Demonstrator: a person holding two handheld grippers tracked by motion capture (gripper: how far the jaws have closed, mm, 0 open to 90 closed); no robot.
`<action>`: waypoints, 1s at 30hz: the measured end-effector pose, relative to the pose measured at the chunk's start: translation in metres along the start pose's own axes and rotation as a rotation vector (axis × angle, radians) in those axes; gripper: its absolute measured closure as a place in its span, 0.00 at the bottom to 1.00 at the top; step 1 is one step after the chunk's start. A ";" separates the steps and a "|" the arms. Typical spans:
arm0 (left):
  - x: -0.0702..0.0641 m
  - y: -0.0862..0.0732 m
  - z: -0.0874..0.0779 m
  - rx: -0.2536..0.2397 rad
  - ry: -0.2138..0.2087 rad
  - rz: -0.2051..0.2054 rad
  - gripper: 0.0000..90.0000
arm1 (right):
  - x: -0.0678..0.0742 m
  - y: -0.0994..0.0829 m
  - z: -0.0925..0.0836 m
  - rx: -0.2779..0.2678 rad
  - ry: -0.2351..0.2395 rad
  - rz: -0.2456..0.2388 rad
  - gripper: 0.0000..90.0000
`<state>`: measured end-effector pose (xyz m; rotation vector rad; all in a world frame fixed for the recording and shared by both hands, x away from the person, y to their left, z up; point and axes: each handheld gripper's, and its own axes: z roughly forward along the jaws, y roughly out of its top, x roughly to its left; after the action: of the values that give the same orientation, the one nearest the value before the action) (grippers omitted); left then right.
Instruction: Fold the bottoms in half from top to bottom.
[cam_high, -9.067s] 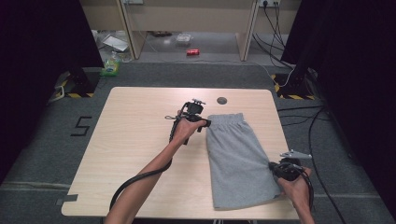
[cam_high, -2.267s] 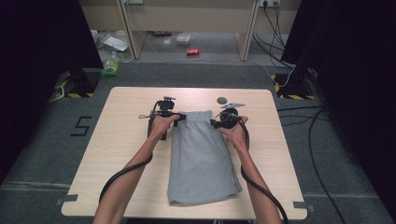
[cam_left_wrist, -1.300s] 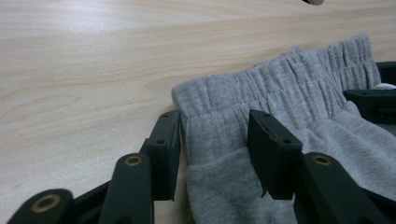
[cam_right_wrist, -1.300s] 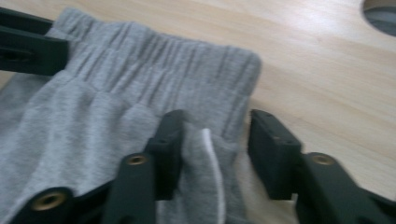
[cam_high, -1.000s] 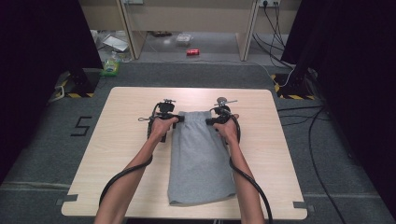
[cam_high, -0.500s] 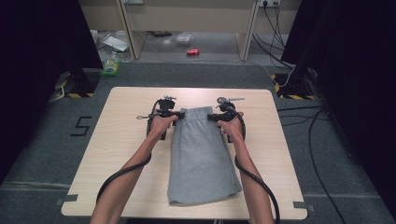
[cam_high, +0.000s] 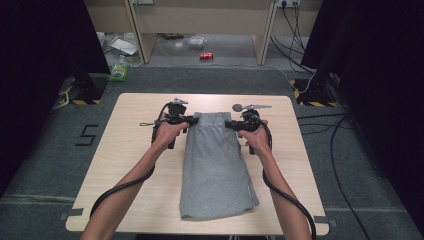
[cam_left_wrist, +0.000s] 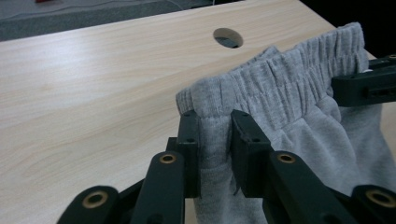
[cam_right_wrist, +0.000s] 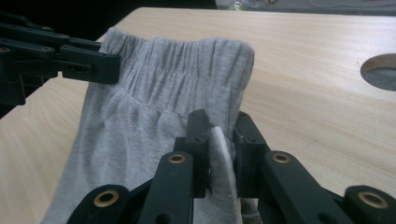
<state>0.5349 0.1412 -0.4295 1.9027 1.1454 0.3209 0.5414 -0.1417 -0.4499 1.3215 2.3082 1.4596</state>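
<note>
The grey shorts (cam_high: 216, 165) lie folded lengthwise down the middle of the table (cam_high: 135, 165), long axis running from my edge away to the far side, with the elastic waistband (cam_left_wrist: 275, 79) at the far end. That band is already lifted clear of the wood, so what I judge comes next, carrying it back toward me for a cross fold, turns on both corners travelling together along that axis.

My left gripper (cam_left_wrist: 214, 125) is clamped on the waistband's left corner, cloth bunched between its jaws just under the elastic; they have just finished closing. My right gripper (cam_right_wrist: 219, 125) pinches the opposite corner the same way, a paler fold of fabric showing between its jaws. Each hand is equally near its own corner.

I can't make out how many layers each grip has caught. A round cable hole (cam_left_wrist: 228, 37) sits in the table just beyond the band.
</note>
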 end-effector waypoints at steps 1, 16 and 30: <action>-0.002 -0.001 -0.004 -0.009 -0.006 0.007 0.83 | 0.002 -0.001 -0.004 -0.003 0.005 -0.007 0.88; -0.040 -0.031 -0.057 -0.063 -0.085 0.097 0.83 | 0.042 -0.034 -0.054 -0.055 0.060 -0.100 0.88; -0.071 -0.083 -0.091 -0.076 -0.179 0.160 0.83 | 0.076 -0.080 -0.087 -0.035 0.075 -0.173 0.88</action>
<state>0.3926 0.1492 -0.4267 1.9174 0.8544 0.2712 0.4024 -0.1595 -0.4403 1.0453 2.3635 1.5101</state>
